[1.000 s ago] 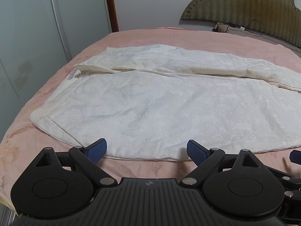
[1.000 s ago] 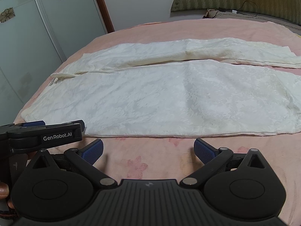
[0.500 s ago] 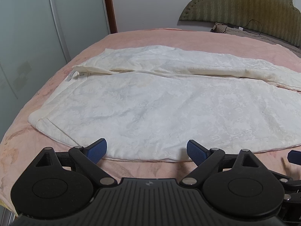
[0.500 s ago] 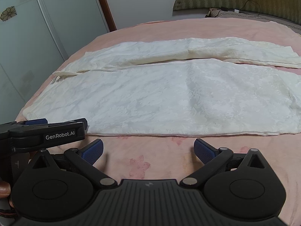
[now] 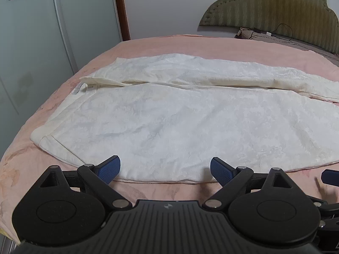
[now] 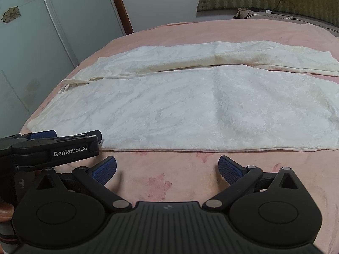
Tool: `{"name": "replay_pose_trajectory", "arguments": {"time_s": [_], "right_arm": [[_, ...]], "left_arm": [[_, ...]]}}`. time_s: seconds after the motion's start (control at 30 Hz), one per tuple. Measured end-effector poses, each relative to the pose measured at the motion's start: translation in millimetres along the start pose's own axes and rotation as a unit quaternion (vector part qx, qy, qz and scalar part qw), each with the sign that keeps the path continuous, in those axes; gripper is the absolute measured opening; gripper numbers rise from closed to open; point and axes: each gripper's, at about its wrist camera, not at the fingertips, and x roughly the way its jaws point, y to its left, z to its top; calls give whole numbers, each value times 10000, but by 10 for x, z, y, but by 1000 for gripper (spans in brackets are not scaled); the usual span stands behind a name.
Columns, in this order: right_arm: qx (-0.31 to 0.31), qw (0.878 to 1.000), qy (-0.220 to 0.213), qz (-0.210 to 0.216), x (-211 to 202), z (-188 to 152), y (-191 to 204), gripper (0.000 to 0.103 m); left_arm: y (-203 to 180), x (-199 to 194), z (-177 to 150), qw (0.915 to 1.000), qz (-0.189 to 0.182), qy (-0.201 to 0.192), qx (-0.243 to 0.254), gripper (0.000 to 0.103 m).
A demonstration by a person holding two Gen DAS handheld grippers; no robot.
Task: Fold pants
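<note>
White textured pants [image 5: 180, 114] lie flat on a pink bed [image 5: 169, 44], waistband to the left, both legs stretching to the right. My left gripper [image 5: 165, 167] is open, its blue pads just over the near hem edge of the near leg, nothing between them. In the right wrist view the same pants [image 6: 201, 105] spread across the bed, and my right gripper [image 6: 167, 168] stands open over bare pink sheet, a little short of the near edge. The left gripper [image 6: 67, 136] shows from the side at the left there, near the waistband corner.
Frosted wardrobe doors [image 5: 42, 42] with flower decals stand left of the bed. A green padded headboard [image 5: 275, 6] and a cable [image 5: 284, 31] are at the far right. A thumb [image 6: 5, 210] shows at the left edge. The bed's left edge [image 5: 12, 158] drops off close by.
Both grippers have crept slightly forward toward the near edge of the pants. The pants have not moved, and both grippers stay open.
</note>
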Motion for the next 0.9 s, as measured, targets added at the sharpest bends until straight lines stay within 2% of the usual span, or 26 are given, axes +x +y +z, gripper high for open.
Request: {"name": "replay_pose_trajectory", "arguments": {"time_s": [0.2,0.3,0.4,0.53,0.63,0.77,0.9], "right_arm": [[-81,9996,-184,217,-51,7,-8,103],[-316,9957,-642,595,-137,54,-14,103],[-747,9852,-1299,835,-173,190,-11,103],[-1067,9697,-1868,1159,-53,434,-30,103],[-1547,9701,-1364,1283,162,646,1,103],[-1687,9794,-795,780,487,902,49,103],[-1658,9787,-620,1041,792,1114,-49,103]], "left_arm": [[17,1,-6,10000,-18,-83,-37,94],[19,-9,0,9998,-40,-195,-53,94],[57,-13,58,9992,10,-370,-128,94],[172,132,256,9994,18,-129,-327,94],[276,269,379,9983,212,-140,-515,94],[384,455,514,9953,731,-363,-520,94],[482,654,604,9911,1079,-499,-598,94]]}}
